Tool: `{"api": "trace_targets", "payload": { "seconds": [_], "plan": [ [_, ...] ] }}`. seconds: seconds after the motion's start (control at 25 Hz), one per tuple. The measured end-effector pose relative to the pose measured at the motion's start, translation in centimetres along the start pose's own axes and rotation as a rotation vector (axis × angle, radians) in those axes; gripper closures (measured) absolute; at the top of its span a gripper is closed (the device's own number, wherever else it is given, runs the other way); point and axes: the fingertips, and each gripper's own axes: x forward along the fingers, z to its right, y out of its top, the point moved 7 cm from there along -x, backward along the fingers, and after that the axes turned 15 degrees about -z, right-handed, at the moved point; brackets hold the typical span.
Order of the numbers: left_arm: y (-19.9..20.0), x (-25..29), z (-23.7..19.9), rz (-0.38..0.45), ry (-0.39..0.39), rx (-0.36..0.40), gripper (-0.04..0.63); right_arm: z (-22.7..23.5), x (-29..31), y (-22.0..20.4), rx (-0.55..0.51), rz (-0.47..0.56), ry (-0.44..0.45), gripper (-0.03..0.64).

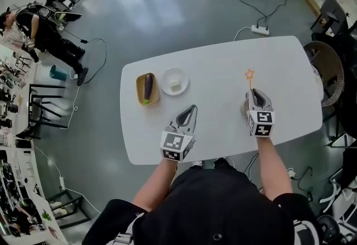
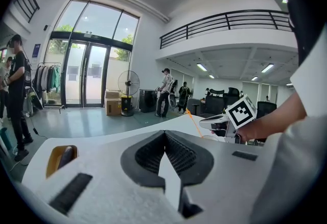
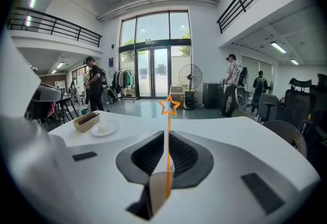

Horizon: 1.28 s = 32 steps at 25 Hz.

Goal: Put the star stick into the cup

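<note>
We see the white table (image 1: 223,59) carrying everything, and the task looks part done: the stick is picked up, but we cannot confirm it is in the cup yet.

The left gripper (image 2: 164,135) hovers over the table's near edge, close to the middle. Its jaws are pressed together with nothing between them.

The right gripper (image 1: 254,93) is over the near edge further right, its jaws clamped on the orange star stick (image 3: 167,131). The stick stands upright, star on top.

Near the left edge lies an oblong yellow dish (image 1: 139,90) with an eggplant (image 1: 148,87) in it. Just beside it on the right is a round white plate (image 1: 165,75) holding a pale piece we cannot identify.

The cup (image 1: 244,109), greyish and seemingly clear, sits right under the right gripper. We judge the stick's lower end is at or just inside its mouth. What is left is lowering the stick fully and letting go.
</note>
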Motion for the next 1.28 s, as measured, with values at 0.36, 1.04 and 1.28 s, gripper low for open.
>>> {"api": "trace_targets", "payload": {
  "seconds": [0.36, 1.04, 1.28],
  "plan": [
    [1.4, -0.7, -0.2, 0.046, -0.006, 0.032, 0.584, -1.1, -4.2, 4.0, -0.008, 0.143, 0.018, 0.577],
    [6.4, -1.3, 1.5, 0.167, -0.052, 0.103, 0.584, -3.8, -14.0, 9.1, -0.084, 0.373, 0.026, 0.611],
    [7.2, -1.5, 2.2, 0.177, -0.074, 0.152, 0.584, -4.6, -14.2, 8.5, -0.078, 0.329, -0.003, 0.612]
  ]
}}
